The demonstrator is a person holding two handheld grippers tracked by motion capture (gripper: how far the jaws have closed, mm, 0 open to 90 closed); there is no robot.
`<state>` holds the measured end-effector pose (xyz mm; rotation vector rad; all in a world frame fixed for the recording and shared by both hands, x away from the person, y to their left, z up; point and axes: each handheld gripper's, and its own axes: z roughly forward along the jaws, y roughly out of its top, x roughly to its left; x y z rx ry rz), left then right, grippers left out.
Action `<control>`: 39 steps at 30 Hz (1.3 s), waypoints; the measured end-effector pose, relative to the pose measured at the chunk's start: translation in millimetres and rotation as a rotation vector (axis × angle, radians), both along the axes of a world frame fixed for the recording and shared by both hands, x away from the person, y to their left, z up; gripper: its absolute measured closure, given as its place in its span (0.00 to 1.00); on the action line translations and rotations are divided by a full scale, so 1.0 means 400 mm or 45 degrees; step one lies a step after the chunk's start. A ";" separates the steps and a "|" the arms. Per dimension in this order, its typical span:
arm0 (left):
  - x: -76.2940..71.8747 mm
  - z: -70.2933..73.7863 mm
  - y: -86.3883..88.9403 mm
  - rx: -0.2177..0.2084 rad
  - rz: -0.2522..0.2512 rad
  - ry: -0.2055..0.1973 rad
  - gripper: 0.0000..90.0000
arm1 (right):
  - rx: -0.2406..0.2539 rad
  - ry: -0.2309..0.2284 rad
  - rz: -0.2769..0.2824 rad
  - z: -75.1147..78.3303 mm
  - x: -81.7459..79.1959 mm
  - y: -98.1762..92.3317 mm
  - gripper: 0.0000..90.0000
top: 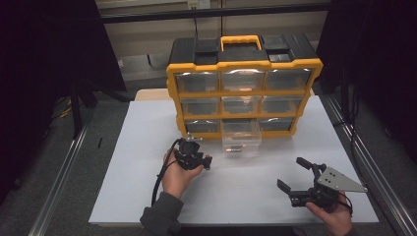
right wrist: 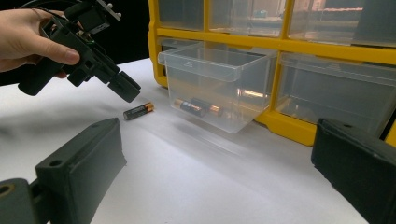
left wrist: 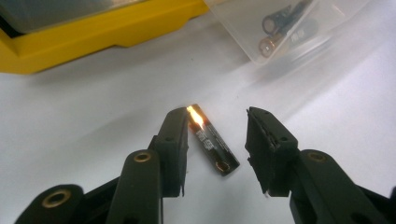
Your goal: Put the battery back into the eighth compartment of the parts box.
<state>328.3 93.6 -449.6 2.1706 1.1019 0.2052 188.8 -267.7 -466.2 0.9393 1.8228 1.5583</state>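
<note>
A black-and-copper battery lies on the white table, just left of the pulled-out clear drawer. My left gripper is open and tilted down over it, one jaw on each side, the left jaw close beside it. The right gripper view shows that battery on the table under the left gripper. Two more batteries rest inside the drawer. My right gripper is open and empty, held at the table's front right, far from the drawer.
A yellow-and-black drawer organizer stands at the back of the table, with its bottom middle drawer pulled out. Metal rails run along both sides of the table. White table surface lies between the two grippers.
</note>
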 end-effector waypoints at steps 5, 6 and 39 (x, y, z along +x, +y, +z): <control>0.001 -0.009 -0.006 0.007 -0.010 0.016 0.69 | -0.001 -0.003 0.000 0.000 0.000 -0.001 0.02; 0.003 -0.012 -0.006 0.020 -0.019 0.011 0.70 | -0.001 -0.003 0.001 0.000 0.000 0.000 0.02; 0.027 0.032 0.019 -0.041 -0.018 0.089 0.86 | -0.003 -0.008 0.006 0.001 0.000 0.000 0.02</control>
